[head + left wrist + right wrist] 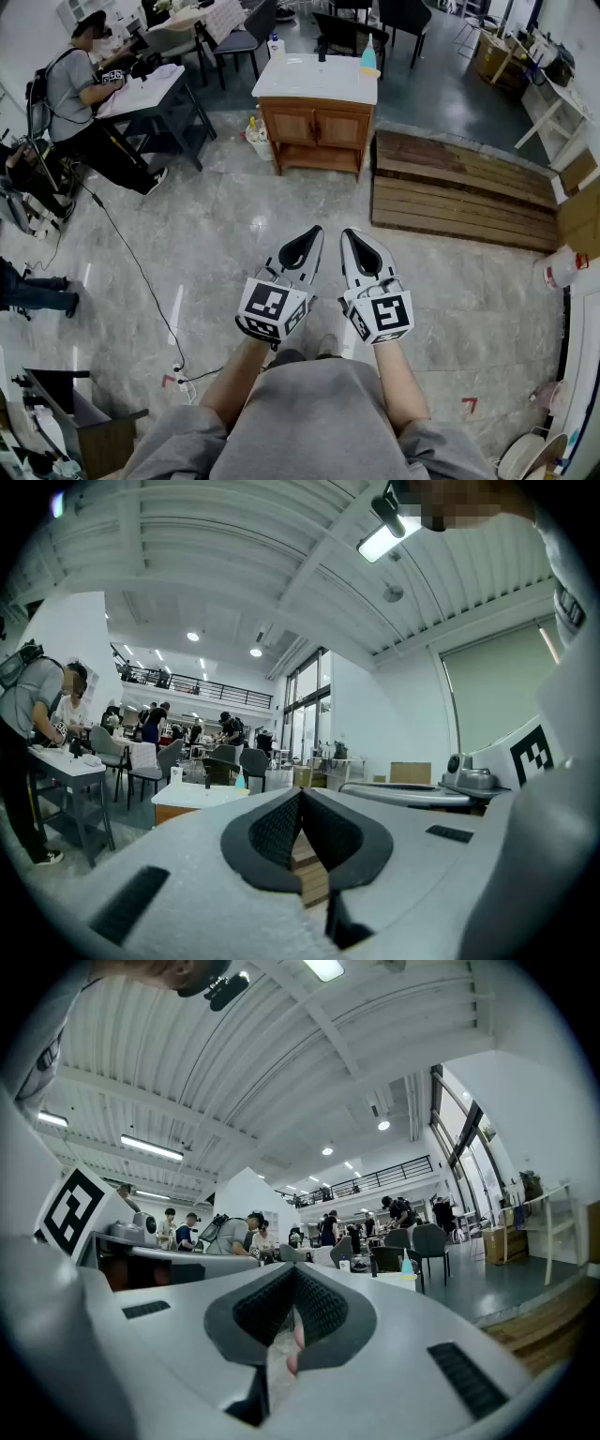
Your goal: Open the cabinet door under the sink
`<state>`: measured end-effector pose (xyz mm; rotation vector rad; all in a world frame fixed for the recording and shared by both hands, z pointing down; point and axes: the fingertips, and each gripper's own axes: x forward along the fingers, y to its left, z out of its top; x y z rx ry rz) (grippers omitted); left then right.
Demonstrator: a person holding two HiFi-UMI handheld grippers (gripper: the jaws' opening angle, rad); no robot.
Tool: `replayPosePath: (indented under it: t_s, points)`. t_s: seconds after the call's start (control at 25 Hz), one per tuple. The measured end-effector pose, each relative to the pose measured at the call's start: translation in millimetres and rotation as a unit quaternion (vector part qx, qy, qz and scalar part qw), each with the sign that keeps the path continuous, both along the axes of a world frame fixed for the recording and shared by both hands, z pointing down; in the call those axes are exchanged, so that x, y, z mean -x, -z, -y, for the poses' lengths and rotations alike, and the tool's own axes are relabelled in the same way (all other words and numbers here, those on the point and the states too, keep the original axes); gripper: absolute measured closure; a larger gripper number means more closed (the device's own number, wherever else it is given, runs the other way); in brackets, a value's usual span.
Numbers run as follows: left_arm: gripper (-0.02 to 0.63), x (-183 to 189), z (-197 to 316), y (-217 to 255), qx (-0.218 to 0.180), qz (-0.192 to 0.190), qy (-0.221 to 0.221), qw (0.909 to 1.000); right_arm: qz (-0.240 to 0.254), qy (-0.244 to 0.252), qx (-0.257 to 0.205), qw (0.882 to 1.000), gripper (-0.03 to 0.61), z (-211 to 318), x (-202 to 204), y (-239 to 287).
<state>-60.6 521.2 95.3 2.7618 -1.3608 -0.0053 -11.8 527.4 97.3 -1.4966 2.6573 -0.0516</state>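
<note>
The wooden sink cabinet with a white top stands across the floor, well ahead of me. Its two doors look closed. My left gripper and right gripper are held side by side close to my body, pointing toward the cabinet and far from it. Both are shut with nothing in them. In the left gripper view the jaws meet, and the cabinet's white top shows to their left. In the right gripper view the right gripper has its jaws together, with the white top at the right.
A wooden pallet lies on the floor right of the cabinet. Bottles stand at the cabinet's left foot. A person works at a grey table on the left, and a cable runs across the tiles. A white bucket sits far right.
</note>
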Motion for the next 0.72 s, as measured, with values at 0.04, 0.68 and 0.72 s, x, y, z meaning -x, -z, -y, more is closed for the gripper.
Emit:
replayPosePath:
  t_s: [0.04, 0.68, 0.72]
  points:
    - [0.606, -2.0, 2.1, -0.7, 0.000, 0.001, 0.001, 1.0000, 0.001, 0.001, -0.001, 1.000, 0.571, 2.7, -2.4, 0.3]
    - [0.606, -6.2, 60.5, -19.0, 0.013, 0.007, 0.004, 0.9999, 0.018, 0.014, 0.008, 1.000, 0.569, 60.5, -5.4, -15.5]
    - [0.606, -5.0, 67.2, -19.9, 0.015, 0.006, 0.003, 0.9999, 0.018, 0.012, 0.010, 1.000, 0.570, 67.1, -4.3, -16.8]
